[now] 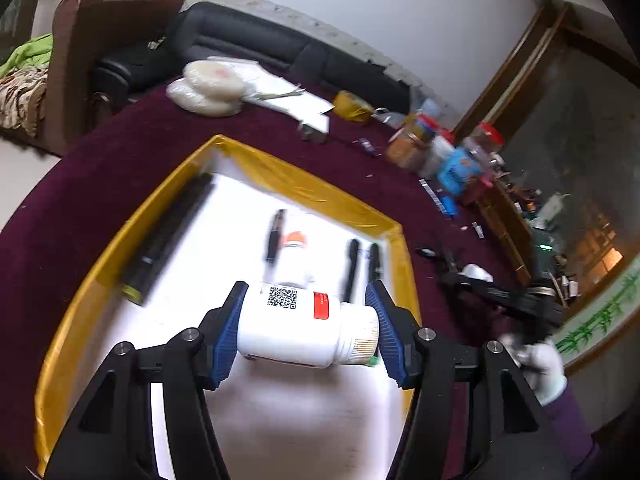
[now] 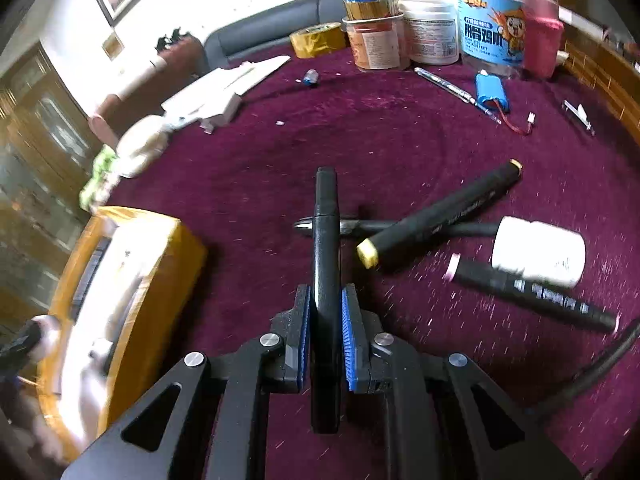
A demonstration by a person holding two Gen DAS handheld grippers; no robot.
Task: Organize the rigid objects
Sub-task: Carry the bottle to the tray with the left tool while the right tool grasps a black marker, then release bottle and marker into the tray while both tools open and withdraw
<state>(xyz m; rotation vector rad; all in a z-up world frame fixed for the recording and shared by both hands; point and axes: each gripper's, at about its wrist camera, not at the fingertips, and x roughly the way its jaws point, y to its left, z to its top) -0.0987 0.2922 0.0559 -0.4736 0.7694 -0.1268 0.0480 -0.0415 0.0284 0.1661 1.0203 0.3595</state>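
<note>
My left gripper (image 1: 306, 328) is shut on a white pill bottle (image 1: 296, 326), held sideways over the yellow-rimmed tray (image 1: 304, 178). In the tray lie a long black bar (image 1: 168, 236), several black pens (image 1: 352, 268) and a small orange-and-white item (image 1: 294, 240). My right gripper (image 2: 325, 332) is shut on a black marker (image 2: 326, 264) that points away from me over the maroon tablecloth. Beside it lie a yellow-capped black marker (image 2: 436, 216), another black marker (image 2: 532, 294), a white bottle (image 2: 538, 250) and a dark pen (image 2: 360, 226). The tray (image 2: 160, 264) shows at the left of the right wrist view.
Jars and tubs (image 2: 424, 28), a yellow tape roll (image 2: 318, 40), a blue battery pack (image 2: 492, 94) and a thin pen (image 2: 456, 90) crowd the table's far side. White foam pieces (image 2: 224, 92) lie far left. A gloved hand (image 1: 544, 364) holds the right gripper. A dark sofa (image 1: 256, 48) stands behind.
</note>
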